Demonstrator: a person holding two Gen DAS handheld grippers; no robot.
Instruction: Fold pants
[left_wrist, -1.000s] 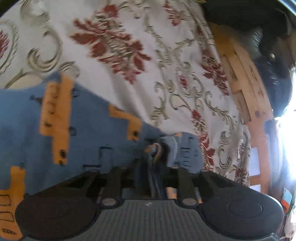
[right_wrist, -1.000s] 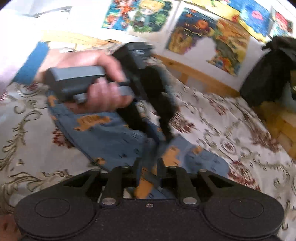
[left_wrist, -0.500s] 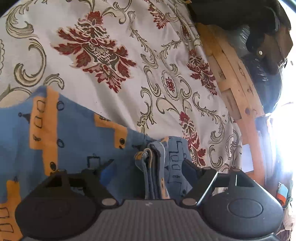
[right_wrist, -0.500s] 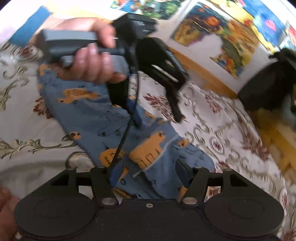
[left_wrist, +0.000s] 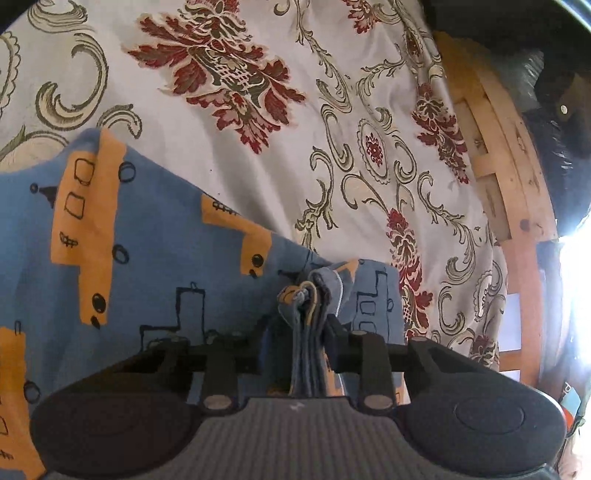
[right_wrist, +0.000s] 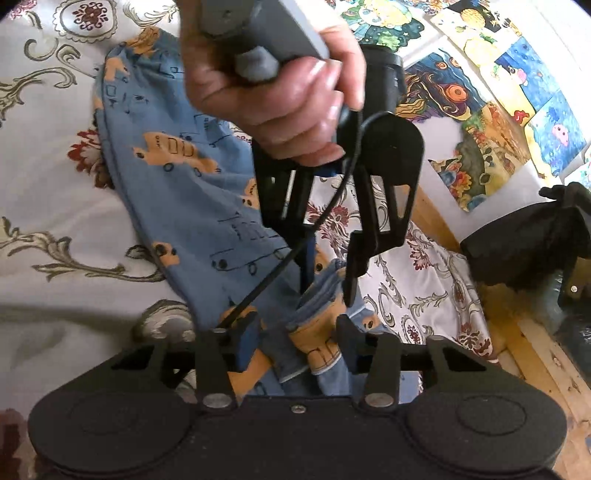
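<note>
Pants (left_wrist: 155, 266) hem bunched between left fingers (left_wrist: 334, 328), clamped

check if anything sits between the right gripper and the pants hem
Nothing covers the hem: the pants lie between the open fingers of the right gripper. But a black cable hangs down from the left gripper to the right one's left-side finger, and the left gripper pinches the same bunch just beyond.

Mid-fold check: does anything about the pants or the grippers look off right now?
Yes: the pants' layered edge bunches in a wad between the left gripper fingers rather than lying flat. The right gripper stands open around the same end. Nothing looks torn.
</note>
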